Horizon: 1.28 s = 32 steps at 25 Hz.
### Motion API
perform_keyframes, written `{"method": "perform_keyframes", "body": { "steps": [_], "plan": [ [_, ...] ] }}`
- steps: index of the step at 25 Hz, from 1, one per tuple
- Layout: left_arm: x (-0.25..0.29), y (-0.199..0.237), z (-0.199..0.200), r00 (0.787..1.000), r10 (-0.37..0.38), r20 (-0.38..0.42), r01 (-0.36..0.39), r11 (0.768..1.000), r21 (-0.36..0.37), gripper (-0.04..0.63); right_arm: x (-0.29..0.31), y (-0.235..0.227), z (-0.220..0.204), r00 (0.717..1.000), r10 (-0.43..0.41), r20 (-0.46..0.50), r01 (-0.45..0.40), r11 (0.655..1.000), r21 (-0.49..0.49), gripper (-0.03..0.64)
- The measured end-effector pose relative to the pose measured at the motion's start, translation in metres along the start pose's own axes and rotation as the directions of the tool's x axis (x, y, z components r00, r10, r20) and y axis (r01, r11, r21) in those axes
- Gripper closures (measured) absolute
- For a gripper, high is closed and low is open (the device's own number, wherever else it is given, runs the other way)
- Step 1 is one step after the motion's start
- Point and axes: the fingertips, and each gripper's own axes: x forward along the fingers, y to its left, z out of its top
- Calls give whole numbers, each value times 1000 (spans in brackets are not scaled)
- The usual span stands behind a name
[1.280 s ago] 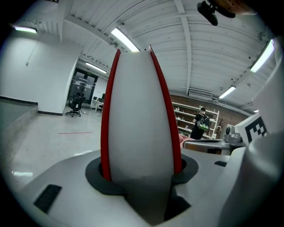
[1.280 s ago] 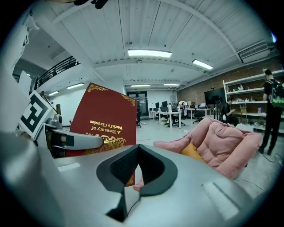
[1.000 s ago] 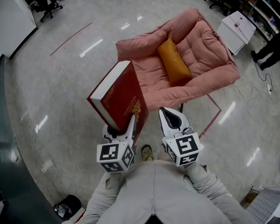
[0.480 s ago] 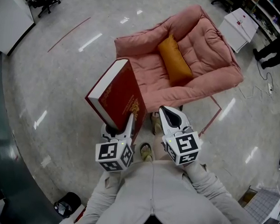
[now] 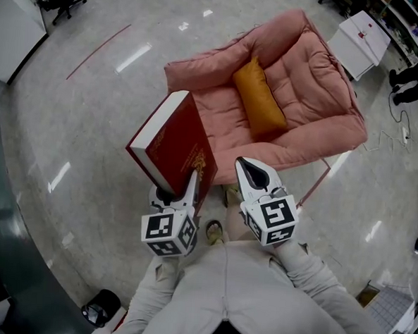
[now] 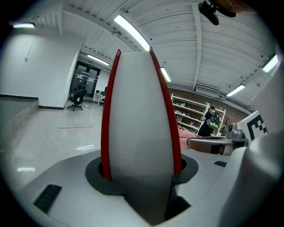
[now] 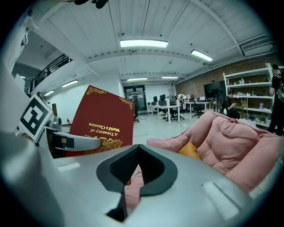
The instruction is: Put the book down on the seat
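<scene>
Book (image 5: 171, 143), thick and red, is clamped at its lower end between the jaws of the left gripper (image 5: 178, 190), one cover against each pad. It stands up and out from them, tilted. In the left gripper view its white page edge fills the gap between the jaws.

Right gripper (image 5: 255, 175), just beside the left, has its jaws together with nothing in them. The book's cover rises just to their left.

Seat (image 5: 309, 84), a pink padded armchair, lies ahead of both pairs of jaws and lower than the book, apart from it. An orange cushion (image 5: 259, 95) lies along the left of its pad, and the pad to the cushion's right is bare.

Floor (image 5: 78, 119) spreads open left of the jaws. A white box (image 5: 361, 38) stands beyond the chair's far right corner.
</scene>
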Motion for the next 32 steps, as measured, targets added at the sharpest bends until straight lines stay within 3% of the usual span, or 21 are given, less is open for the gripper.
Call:
{"method": "perform_keyframes", "body": {
  "steps": [18,32],
  "plan": [
    [129,-2,-4,989,26,-146,-29,999,-22,347,87,-95,11,996,23,-83,-20,999,31,617],
    [220,7,-53,960,23,-278,-32,999,-25,347,148,-145,-8,989,25,-148,-16,998,65,617]
  ]
}}
